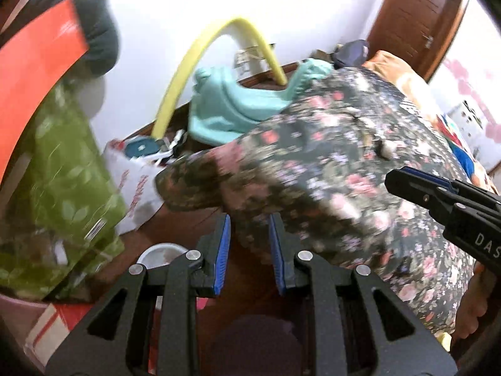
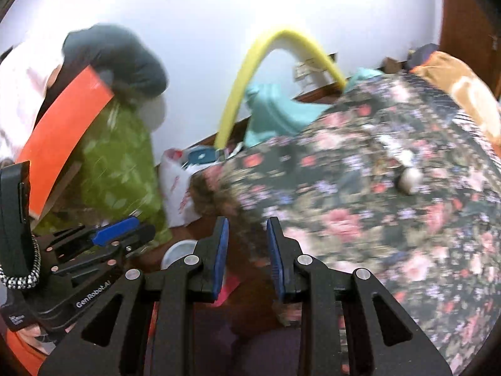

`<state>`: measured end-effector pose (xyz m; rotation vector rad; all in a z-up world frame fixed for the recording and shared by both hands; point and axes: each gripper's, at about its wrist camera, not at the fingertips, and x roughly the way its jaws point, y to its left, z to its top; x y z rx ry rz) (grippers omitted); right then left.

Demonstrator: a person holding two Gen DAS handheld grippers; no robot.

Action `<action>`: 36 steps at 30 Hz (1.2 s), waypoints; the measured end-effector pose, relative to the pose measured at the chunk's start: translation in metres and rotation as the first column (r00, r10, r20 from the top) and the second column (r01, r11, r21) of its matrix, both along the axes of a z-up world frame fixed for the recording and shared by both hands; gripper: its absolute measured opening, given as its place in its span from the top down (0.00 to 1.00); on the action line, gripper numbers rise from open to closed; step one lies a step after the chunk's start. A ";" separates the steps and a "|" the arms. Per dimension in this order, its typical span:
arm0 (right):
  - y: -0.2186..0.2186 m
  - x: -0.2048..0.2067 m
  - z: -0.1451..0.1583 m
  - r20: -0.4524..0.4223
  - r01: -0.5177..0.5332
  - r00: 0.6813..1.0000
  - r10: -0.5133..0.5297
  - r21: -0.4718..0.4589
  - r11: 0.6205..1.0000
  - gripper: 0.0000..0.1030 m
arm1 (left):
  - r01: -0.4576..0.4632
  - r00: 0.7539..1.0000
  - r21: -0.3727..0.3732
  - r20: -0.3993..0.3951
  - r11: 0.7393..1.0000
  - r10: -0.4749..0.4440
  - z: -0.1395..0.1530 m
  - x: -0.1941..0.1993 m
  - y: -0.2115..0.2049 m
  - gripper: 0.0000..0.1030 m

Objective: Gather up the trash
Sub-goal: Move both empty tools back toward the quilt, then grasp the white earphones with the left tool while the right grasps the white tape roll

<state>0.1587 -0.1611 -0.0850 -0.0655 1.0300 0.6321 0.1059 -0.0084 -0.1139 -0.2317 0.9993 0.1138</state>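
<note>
Both views blurred by motion. Left gripper (image 1: 249,250): blue-padded fingers (image 1: 223,252) parted, nothing between them; brown wooden floor (image 1: 250,285) shows through the gap. Right gripper (image 2: 247,255): fingers likewise apart and holding nothing.

Floral quilt (image 1: 360,188) fills the right half of both views, draped over the bed, its edge hanging just ahead of the left fingertips. Small pale lump, possibly trash (image 2: 410,180), lies on top of the quilt, right of centre in the right wrist view; too blurred to say what it is. In the left wrist view it sits just beyond the tip of the right gripper.

White plastic bag (image 1: 137,185) with red print stands on the floor by the quilt's corner. Green leaf-patterned bag (image 1: 72,188) to the left, an orange strip (image 1: 34,94) above it. White round cup (image 1: 161,253) low on the floor beside the left fingers. Yellow curved tube (image 2: 250,75) arches against the white wall (image 2: 203,15); teal cloth (image 2: 275,116) beneath it.
</note>
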 end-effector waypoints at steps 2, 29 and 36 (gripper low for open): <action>-0.022 0.009 0.004 0.020 0.039 0.999 -0.039 -0.006 0.999 0.78 | 0.033 0.999 0.002 0.009 0.999 -0.033 0.005 0.013 -0.018 0.77; -0.168 0.125 -0.055 -0.092 0.278 0.955 -0.280 -0.040 0.960 0.42 | 0.209 0.977 -0.056 -0.038 0.976 -0.211 -0.036 0.149 -0.130 0.50; -0.148 0.162 -0.084 -0.145 0.254 0.956 -0.254 -0.023 0.967 0.42 | 0.197 0.978 -0.099 -0.045 0.976 -0.202 -0.051 0.181 -0.126 0.50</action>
